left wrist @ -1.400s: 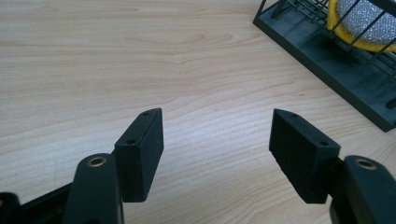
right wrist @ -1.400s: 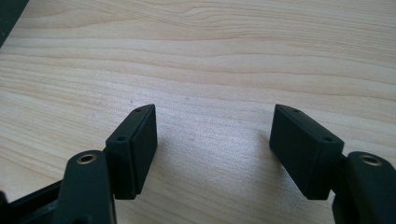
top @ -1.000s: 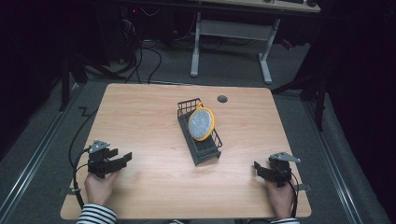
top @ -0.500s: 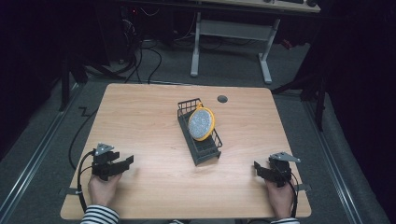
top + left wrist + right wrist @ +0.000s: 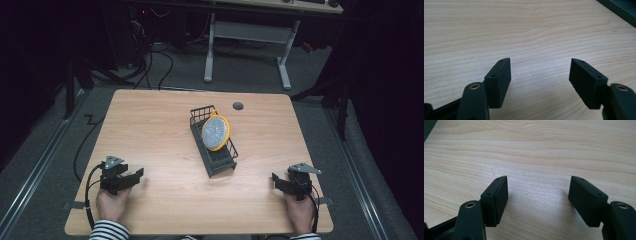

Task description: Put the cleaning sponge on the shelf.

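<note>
**Grippers rest apart at near corners, plate in rack mid-table**

High view: a black wire rack [image 5: 214,145] stands at the middle of the wooden table [image 5: 160,125], a yellow-rimmed plate [image 5: 215,132] propped on edge inside it. The left gripper [image 5: 131,177] sits at the near left, the right gripper [image 5: 278,181] at the near right, both well apart from the rack.

Left gripper view: the left gripper [image 5: 540,72] has its jaws wide, bare wood between them.

Right gripper view: the right gripper [image 5: 537,191] also gapes wide over bare tabletop, holding nothing.
</note>
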The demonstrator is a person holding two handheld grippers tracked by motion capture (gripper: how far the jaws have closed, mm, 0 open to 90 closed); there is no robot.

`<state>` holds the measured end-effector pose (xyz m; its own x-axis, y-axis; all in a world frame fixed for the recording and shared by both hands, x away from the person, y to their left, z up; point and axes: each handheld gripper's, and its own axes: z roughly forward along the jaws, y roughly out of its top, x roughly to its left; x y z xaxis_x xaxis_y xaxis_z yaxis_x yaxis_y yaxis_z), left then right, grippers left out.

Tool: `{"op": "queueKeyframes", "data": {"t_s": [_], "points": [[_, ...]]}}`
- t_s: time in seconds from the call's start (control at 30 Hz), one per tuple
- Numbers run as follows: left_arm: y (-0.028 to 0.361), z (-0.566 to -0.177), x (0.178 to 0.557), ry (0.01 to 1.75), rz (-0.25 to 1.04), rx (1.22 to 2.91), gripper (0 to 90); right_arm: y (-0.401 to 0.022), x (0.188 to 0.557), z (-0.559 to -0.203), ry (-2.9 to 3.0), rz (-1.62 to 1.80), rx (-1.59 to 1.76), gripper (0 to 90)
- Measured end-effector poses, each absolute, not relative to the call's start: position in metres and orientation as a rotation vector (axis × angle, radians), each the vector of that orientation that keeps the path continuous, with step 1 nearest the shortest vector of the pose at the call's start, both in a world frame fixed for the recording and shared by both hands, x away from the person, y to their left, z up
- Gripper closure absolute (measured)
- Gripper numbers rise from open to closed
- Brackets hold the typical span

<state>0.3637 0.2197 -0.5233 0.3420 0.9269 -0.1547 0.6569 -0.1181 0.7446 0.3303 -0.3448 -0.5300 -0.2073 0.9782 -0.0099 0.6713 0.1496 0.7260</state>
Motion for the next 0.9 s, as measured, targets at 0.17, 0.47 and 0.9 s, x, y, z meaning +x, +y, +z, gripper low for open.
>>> {"op": "queueKeyframes", "data": {"t_s": [0.17,0.47,0.9], "points": [[0.219,-0.525,0.363,1.395,0.467,1.864,34.5,-0.345,0.330,-0.530,1.945,0.824,1.571,32.1],[0.216,-0.531,0.363,1.399,0.492,1.900,34.4,-0.344,0.330,-0.530,1.944,0.825,1.570,32.1],[0.211,-0.537,0.360,1.373,0.600,1.941,33.8,-0.344,0.330,-0.530,1.945,0.824,1.569,32.1]]}}
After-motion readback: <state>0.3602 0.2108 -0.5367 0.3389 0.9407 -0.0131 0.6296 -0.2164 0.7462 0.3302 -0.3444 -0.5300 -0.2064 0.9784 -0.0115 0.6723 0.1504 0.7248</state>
